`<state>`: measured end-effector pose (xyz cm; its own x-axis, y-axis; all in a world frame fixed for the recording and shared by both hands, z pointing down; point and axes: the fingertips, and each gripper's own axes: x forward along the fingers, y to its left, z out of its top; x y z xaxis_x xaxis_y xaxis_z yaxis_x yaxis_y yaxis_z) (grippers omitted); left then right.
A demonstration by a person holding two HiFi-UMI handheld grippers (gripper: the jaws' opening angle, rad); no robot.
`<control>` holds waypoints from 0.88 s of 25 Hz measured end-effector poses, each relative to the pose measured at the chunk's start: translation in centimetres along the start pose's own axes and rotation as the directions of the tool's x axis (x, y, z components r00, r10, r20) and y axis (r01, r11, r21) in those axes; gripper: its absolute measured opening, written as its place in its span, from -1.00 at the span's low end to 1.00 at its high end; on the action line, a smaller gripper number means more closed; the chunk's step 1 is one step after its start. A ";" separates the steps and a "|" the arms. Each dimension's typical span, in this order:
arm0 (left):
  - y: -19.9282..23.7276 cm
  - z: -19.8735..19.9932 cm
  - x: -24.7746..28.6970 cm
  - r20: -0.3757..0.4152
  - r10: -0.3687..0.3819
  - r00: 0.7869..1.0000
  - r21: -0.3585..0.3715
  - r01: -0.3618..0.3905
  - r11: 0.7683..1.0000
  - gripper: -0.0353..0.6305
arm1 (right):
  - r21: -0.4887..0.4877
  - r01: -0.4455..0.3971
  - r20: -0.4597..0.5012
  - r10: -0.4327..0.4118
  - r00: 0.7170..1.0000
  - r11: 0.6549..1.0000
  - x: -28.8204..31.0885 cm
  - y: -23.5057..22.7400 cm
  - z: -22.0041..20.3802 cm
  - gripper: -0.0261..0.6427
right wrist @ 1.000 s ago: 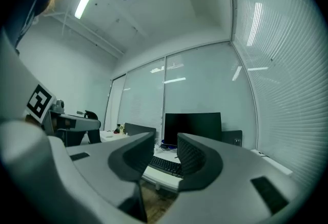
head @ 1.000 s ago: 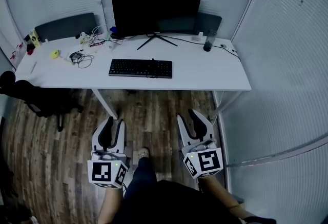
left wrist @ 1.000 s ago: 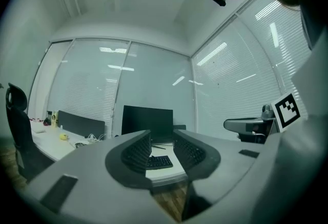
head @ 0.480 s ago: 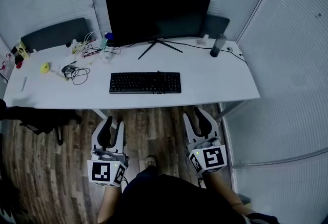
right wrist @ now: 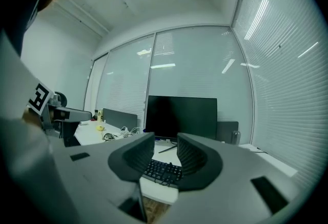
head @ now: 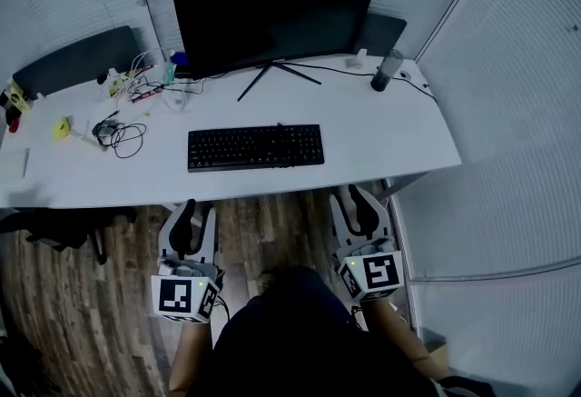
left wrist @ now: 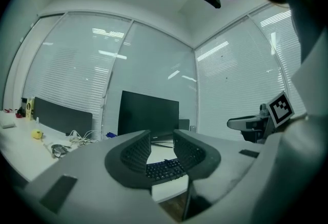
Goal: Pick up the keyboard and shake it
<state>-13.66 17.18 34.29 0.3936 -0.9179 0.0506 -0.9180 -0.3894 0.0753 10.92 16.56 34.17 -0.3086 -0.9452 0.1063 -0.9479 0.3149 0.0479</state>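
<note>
**Keyboard on the desk, both tongs empty**

Head view: the flat black keyboard [head: 256, 147] lies on the long white desk [head: 399, 145]. The left gripper [head: 196, 210] and right gripper [head: 357, 197] hang over the floor, not touching the desk.

Left gripper view: its jaws are spread, with nothing between them.

Right gripper view: its jaws are spread and empty too.

Black keyboard [head: 256, 147] flat on desk (near front edge), untouched.

Bare desk [head: 390, 141] left and right of the keyboard [head: 255, 147] at frame centre, widest at right. Behind it, blocked by the monitor [head: 272, 14]; at upper left, by tangled cables [head: 109, 130]; at upper right, by a bottle [head: 386, 70]. Near edge unobstructed.
</note>
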 end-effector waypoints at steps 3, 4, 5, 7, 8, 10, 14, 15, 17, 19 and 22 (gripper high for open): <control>1.0 -0.9 0.9 -0.021 0.001 1.000 -0.015 -0.001 1.000 -0.55 | -0.008 0.002 -0.020 -0.002 1.000 1.000 1.4 -0.4 -0.7 -0.49; 1.2 -1.1 1.2 -0.024 0.002 1.000 -0.017 -0.002 1.000 -0.55 | -0.011 0.000 -0.024 -0.001 1.000 1.000 1.8 -0.5 -0.8 -0.49; 1.4 -1.4 1.5 -0.026 0.003 1.000 -0.019 -0.003 1.000 -0.55 | -0.011 0.000 -0.026 0.000 1.000 1.000 2.2 -0.7 -1.0 -0.49; 1.9 -1.9 2.1 -0.032 0.007 0.999 -0.024 -0.008 1.000 -0.55 | -0.004 0.006 -0.028 -0.006 1.000 1.000 3.1 -1.1 -1.4 -0.49; 2.2 -2.1 2.5 -0.036 0.010 0.999 -0.028 -0.011 1.000 -0.55 | -0.003 0.010 -0.029 -0.010 1.000 1.000 3.6 -1.4 -1.7 -0.49; 2.9 -2.6 3.6 -0.044 0.014 0.999 -0.028 -0.015 0.999 -0.55 | -0.004 0.011 -0.030 -0.011 0.999 1.000 4.9 -1.9 -2.3 -0.49; 4.9 -3.3 6.3 -0.050 0.023 0.998 -0.019 -0.024 1.000 -0.55 | -0.007 0.006 -0.051 -0.006 0.999 1.000 8.2 -3.0 -3.6 -0.49; 5.4 -3.6 7.1 -0.055 0.026 0.998 -0.026 -0.027 0.999 -0.55 | -0.010 0.008 -0.059 -0.008 0.998 1.000 9.2 -3.5 -4.0 -0.49; 6.5 -4.6 8.8 -0.078 0.027 0.997 -0.054 -0.031 0.998 -0.55 | -0.024 0.008 -0.074 -0.010 0.997 1.000 11.1 -4.4 -5.0 -0.49; 7.5 -5.9 10.5 -0.113 0.029 0.993 -0.075 -0.038 0.996 -0.55 | -0.030 0.000 -0.096 -0.003 0.995 1.000 13.1 -5.3 -6.2 -0.49; 9.0 -7.6 12.7 -0.162 0.039 0.986 -0.086 -0.054 0.995 -0.55 | -0.035 -0.024 -0.154 0.019 0.988 0.999 16.3 -6.4 -8.5 -0.49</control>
<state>-16.60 2.59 43.20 0.3602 -0.9079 0.2145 -0.9301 -0.3318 0.1577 12.60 -0.08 43.99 -0.3103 -0.9148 0.2584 -0.9369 0.3404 0.0801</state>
